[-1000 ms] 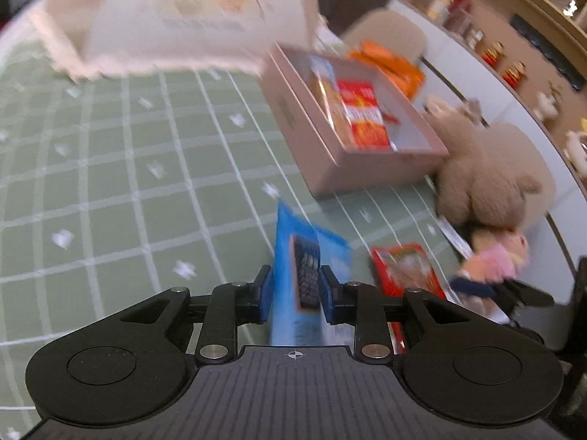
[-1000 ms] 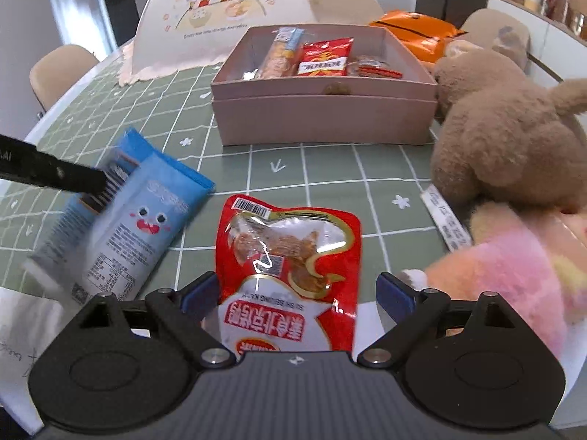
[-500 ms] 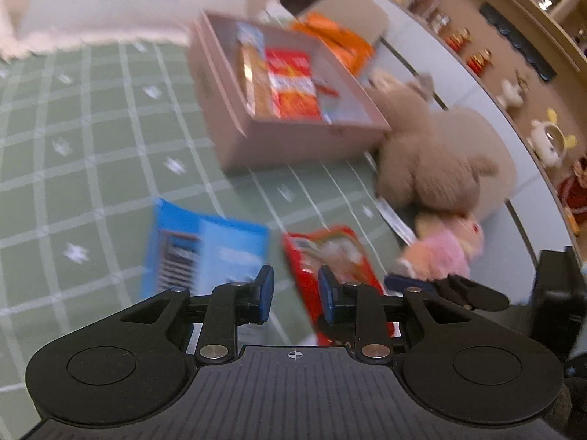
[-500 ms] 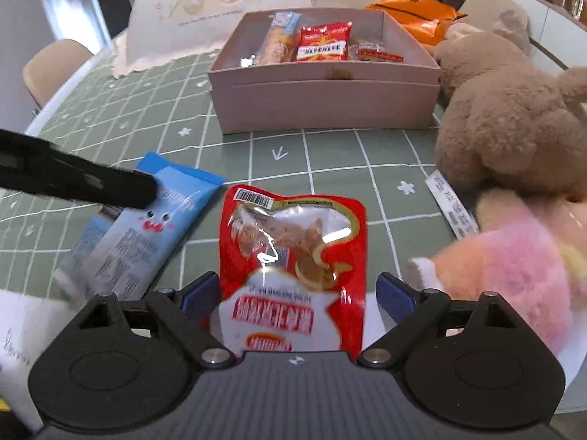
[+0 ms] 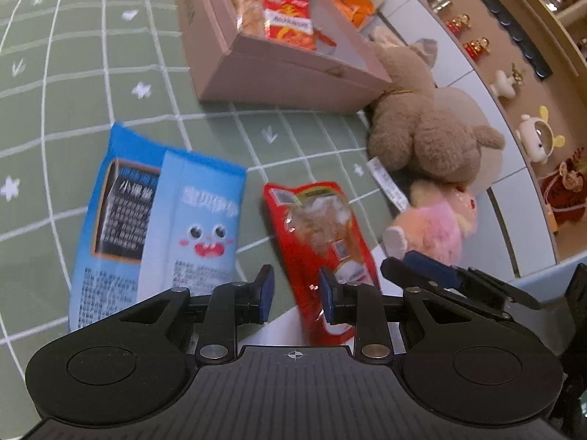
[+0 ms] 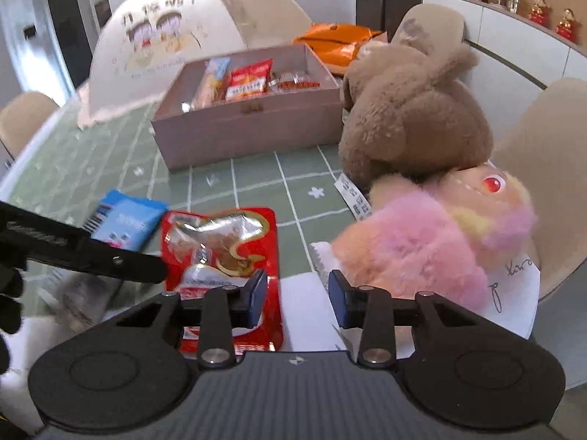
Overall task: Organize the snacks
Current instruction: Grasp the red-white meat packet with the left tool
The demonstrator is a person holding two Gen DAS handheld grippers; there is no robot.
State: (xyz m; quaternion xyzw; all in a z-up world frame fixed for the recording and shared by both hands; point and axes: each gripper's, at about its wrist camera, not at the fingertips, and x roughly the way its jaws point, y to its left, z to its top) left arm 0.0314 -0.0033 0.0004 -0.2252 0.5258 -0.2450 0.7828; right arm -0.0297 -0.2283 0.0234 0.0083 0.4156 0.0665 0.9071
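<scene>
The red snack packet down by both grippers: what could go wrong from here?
1. The right gripper sits at the side edge of the red packet, not around it, so a lift may slip or miss.
2. The left gripper, jaws closing with the packet's other edge showing in their gap, crowds the same spot; the two tools could bump.
3. The pink plush toy lies right beside the right gripper and might get snagged.

Both grippers, left gripper (image 5: 295, 295) and right gripper (image 6: 296, 295), are matte black with blue finger pads, silver screws, ribbed base; looks like a black glove (image 6: 9, 293) at frame edge.
</scene>
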